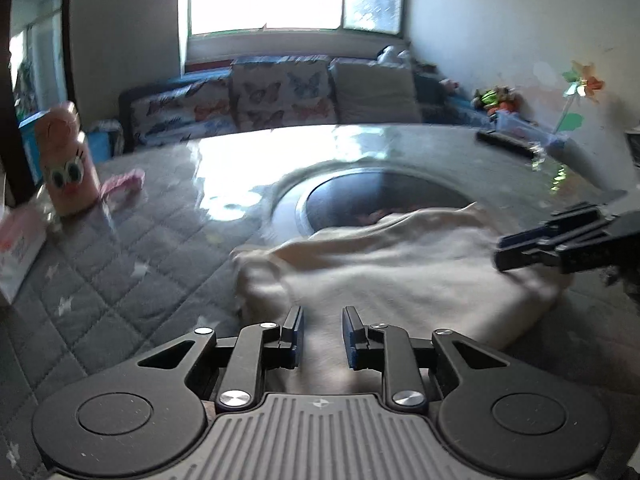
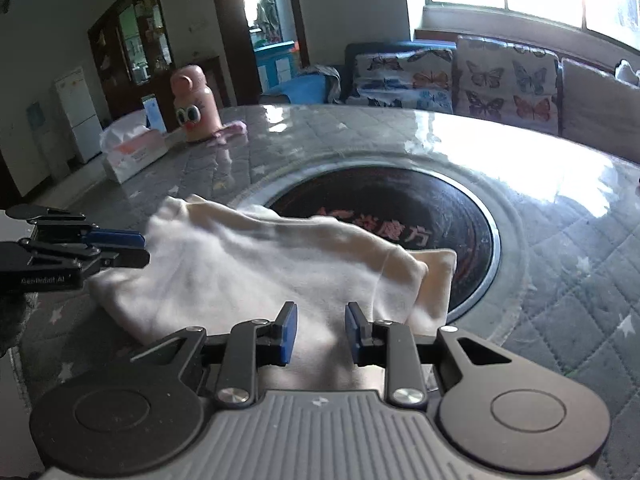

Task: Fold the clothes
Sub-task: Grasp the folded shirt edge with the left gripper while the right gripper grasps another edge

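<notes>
A cream-white garment (image 1: 400,272) lies folded in a loose bundle on the quilted grey table top, partly over the rim of a round dark inset; it also shows in the right wrist view (image 2: 248,268). My left gripper (image 1: 323,334) is open and empty above the garment's near edge; it shows from the side in the right wrist view (image 2: 140,248) at the garment's left edge. My right gripper (image 2: 322,332) is open and empty over the garment's near edge; it shows in the left wrist view (image 1: 506,250) at the garment's right side.
A round dark inset (image 2: 440,216) with a metal rim sits in the table's middle. A pink bottle with cartoon eyes (image 2: 194,106), a pink cloth (image 2: 232,130) and a tissue pack (image 2: 132,148) stand at the far left. A black remote (image 1: 504,142) lies far right. A sofa (image 1: 280,96) is behind.
</notes>
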Action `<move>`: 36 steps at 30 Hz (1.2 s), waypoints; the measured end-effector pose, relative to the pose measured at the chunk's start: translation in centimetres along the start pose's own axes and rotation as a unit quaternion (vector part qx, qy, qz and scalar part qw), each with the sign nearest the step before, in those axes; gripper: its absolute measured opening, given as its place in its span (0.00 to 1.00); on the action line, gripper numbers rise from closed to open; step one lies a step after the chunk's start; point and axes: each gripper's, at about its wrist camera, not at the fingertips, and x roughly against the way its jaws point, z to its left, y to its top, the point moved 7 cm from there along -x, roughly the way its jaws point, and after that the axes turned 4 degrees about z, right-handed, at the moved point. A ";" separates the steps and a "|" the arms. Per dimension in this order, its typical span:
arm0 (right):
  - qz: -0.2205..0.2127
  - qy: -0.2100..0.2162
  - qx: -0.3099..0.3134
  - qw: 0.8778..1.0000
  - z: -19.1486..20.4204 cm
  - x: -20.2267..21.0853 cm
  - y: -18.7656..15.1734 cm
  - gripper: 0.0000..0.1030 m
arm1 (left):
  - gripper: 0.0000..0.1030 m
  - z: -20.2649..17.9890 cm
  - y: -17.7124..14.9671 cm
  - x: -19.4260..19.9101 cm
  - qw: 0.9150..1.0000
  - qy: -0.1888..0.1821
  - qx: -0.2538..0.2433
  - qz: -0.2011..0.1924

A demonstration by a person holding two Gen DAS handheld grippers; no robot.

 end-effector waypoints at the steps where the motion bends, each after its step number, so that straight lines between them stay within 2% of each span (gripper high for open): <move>1: 0.002 -0.001 0.000 1.000 -0.1 -0.1 0.0 0.25 | 0.23 0.5 -0.2 -0.3 1.000 0.003 0.003 0.005; 3: 0.007 -0.003 -0.001 1.000 -0.3 -0.4 -0.1 0.25 | 0.23 1.2 -0.2 -0.3 1.000 0.002 0.012 0.008; 7: 0.005 -0.004 0.002 1.000 -0.4 -0.6 0.7 0.25 | 0.23 1.7 1.3 0.2 1.000 0.004 0.011 -0.011; 11: -0.004 -0.004 -0.001 1.000 -0.7 -1.5 2.2 0.25 | 0.23 2.7 2.2 -1.1 1.000 0.012 0.023 -0.006; 16: 0.001 -0.019 -0.007 1.000 -1.8 -3.3 3.0 0.25 | 0.23 3.9 1.7 -2.5 0.999 0.026 0.032 0.014; 24: 0.007 -0.039 -0.026 0.999 -3.7 -4.2 3.0 0.25 | 0.23 3.9 2.4 -1.8 0.999 0.020 0.035 -0.001; 29: 0.006 -0.047 -0.035 0.998 -4.5 -4.4 3.1 0.25 | 0.24 4.2 2.1 -2.9 0.999 0.026 0.034 0.013; 31: 0.005 -0.038 -0.019 0.999 -3.4 -4.1 3.1 0.25 | 0.26 4.2 2.2 -2.4 0.999 0.026 0.037 0.010; 34: 0.004 -0.023 0.008 1.000 -1.3 -3.6 3.2 0.27 | 0.36 4.1 2.2 -1.6 0.999 0.027 0.040 0.007; 36: 0.004 -0.013 0.027 1.000 0.0 -3.2 3.3 0.28 | 0.36 4.1 2.0 -1.1 0.999 0.025 0.039 0.007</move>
